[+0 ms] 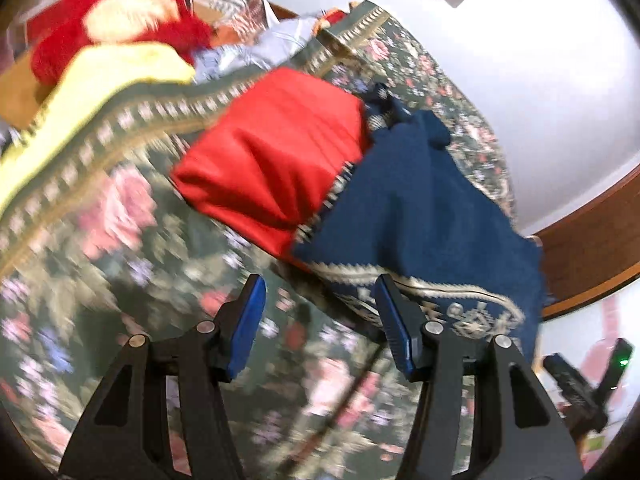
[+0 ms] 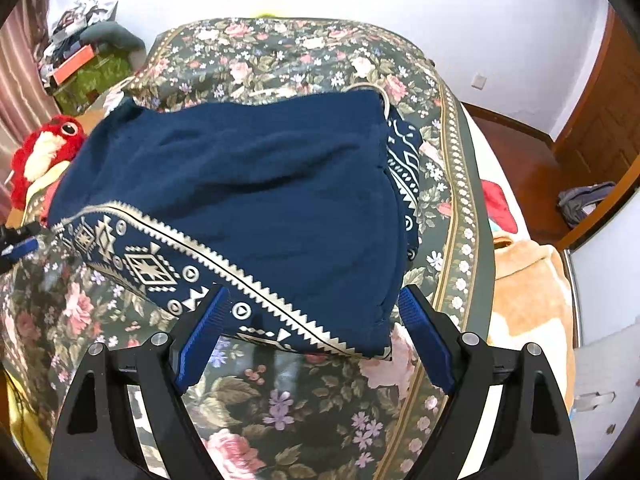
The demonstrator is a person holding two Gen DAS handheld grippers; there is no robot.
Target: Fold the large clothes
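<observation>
While both the left gripper (image 1: 320,320) and right gripper (image 2: 314,330) are held open and empty, the navy garment (image 2: 240,184) is shown folded compactly near the bed's (image 2: 280,408) right edge; little folding appears left.

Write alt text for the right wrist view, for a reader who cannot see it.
A folded navy garment with a cream geometric border lies on a floral bedspread, and the open right gripper sits at its near edge with nothing between the fingers. A red plush toy sits at the left, and a tan blanket lies beside the bed at right.
</observation>
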